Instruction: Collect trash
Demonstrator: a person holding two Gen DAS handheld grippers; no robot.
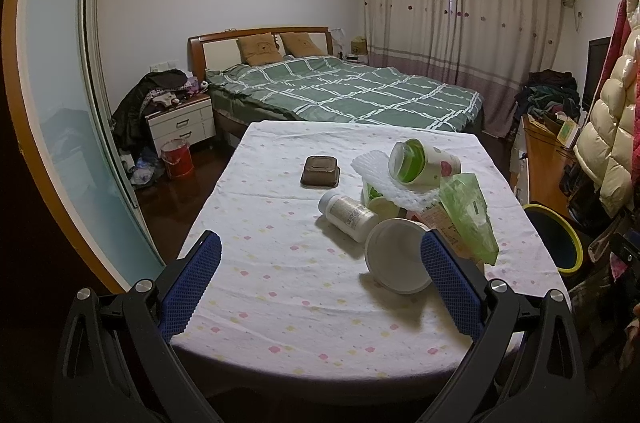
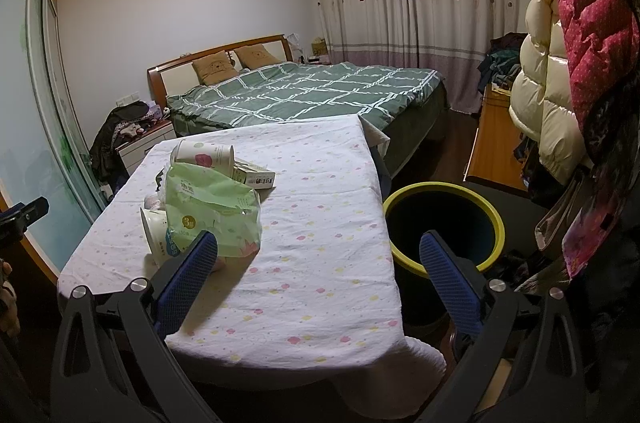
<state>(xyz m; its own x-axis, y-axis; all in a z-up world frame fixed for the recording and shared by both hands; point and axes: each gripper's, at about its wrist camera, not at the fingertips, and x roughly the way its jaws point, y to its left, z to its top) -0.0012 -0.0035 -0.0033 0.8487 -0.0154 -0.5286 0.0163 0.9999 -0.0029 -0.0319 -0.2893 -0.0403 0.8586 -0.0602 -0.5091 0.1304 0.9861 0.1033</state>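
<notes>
Presently, both the left gripper and right gripper are held wide apart and empty, while the white cup, lying tipped on the table beside the bin, is judged light, crushable, and best pinched across its rim.

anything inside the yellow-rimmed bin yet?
Yellow-rimmed bin beside the table: only dark interior wall shows, no trash visible. Its bottom is hidden by the near rim and right tool.

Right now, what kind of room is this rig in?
A lived-in bedroom, most likely: a bed with a green checked quilt, closed curtains, and a nightstand. Trash sits on a cloth-covered table.
</notes>
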